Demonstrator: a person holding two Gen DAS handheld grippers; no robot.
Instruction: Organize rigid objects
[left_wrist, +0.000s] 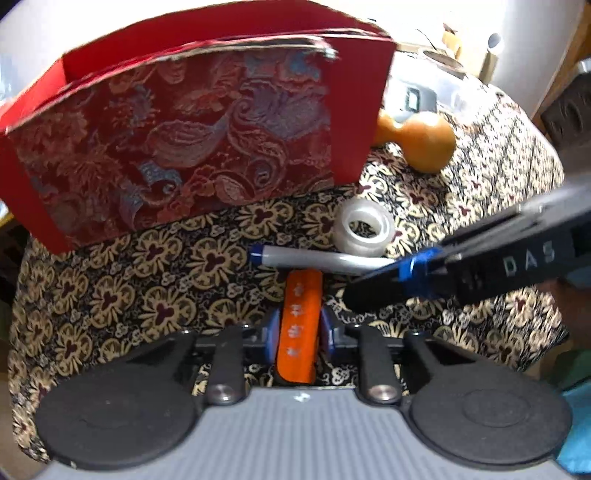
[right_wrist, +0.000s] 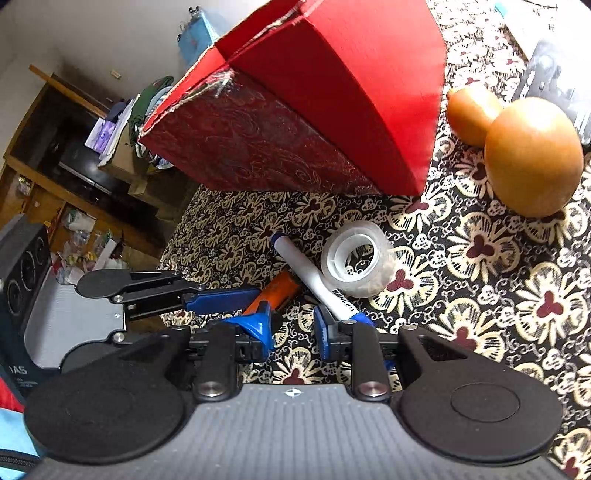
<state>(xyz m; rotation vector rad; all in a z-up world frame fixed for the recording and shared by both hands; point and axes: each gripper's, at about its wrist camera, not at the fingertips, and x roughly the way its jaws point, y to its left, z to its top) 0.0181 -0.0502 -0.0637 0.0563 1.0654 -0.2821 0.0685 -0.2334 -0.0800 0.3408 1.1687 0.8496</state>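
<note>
An orange bar (left_wrist: 300, 295) with white characters lies on the patterned cloth, and my left gripper (left_wrist: 300, 332) is shut on it, a blue pad against each side. The right wrist view shows that bar (right_wrist: 279, 290) with the left gripper (right_wrist: 258, 299) reaching in from the left. A white marker (left_wrist: 314, 258) with blue ends lies across just beyond it, beside a clear tape roll (left_wrist: 364, 230). My right gripper (right_wrist: 291, 325) hangs low over the cloth, jaws slightly apart with only cloth between them. The marker (right_wrist: 306, 269) ends just outside its right finger. The tape roll (right_wrist: 354, 258) sits beyond.
A red brocade box (left_wrist: 184, 140) with an open top stands at the back of the table. An orange gourd (right_wrist: 532, 155) lies to its right, with a clear plastic container (left_wrist: 436, 85) behind. The table edge drops off at the left, towards a speaker (right_wrist: 22, 266) and shelves.
</note>
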